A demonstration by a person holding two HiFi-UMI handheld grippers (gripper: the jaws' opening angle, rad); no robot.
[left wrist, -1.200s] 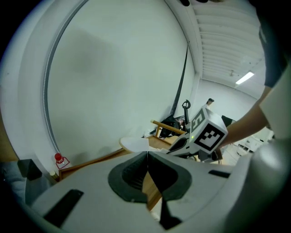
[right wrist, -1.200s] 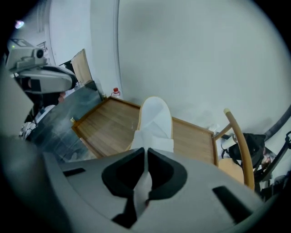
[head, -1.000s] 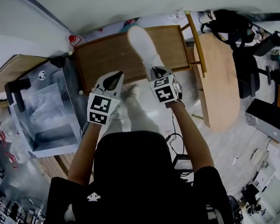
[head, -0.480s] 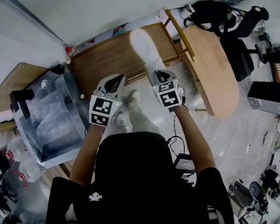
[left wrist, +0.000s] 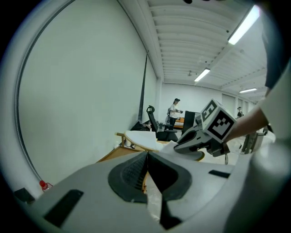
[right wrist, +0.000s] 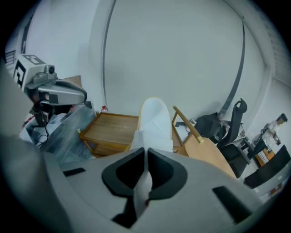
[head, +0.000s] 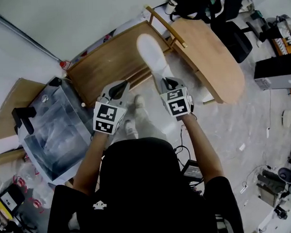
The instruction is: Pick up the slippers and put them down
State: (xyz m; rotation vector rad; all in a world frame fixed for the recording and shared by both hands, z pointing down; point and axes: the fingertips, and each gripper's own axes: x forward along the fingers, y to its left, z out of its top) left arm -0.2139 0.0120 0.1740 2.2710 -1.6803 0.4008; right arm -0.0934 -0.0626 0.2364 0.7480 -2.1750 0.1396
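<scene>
Between the right gripper [right wrist: 146, 166] fingers: a thin white edge of the slipper [right wrist: 154, 118], clamped tight, with only a narrow strip inside the pads. Rest of the slipper sticks out forward past the fingers, unsupported, in the air. From the head view it hangs over the right end of the rimmed wooden surface [head: 104, 64], toe near its far right corner.

Left gripper [left wrist: 146, 166] fingers are closed on nothing, held alongside, clear of the slipper.

Risks as I see them:
- Shallow pinch on soft material with a long overhang. A quick swing or wrist roll could peel it out and drop it on the floor.
- Toe leads, so on the way down it could catch the surface's rim or the oval table [head: 210, 51] just right of it and twist in the grip.
- Let go too high, it may land flipped or half over an edge.

Second slipper: can't spot one.
</scene>
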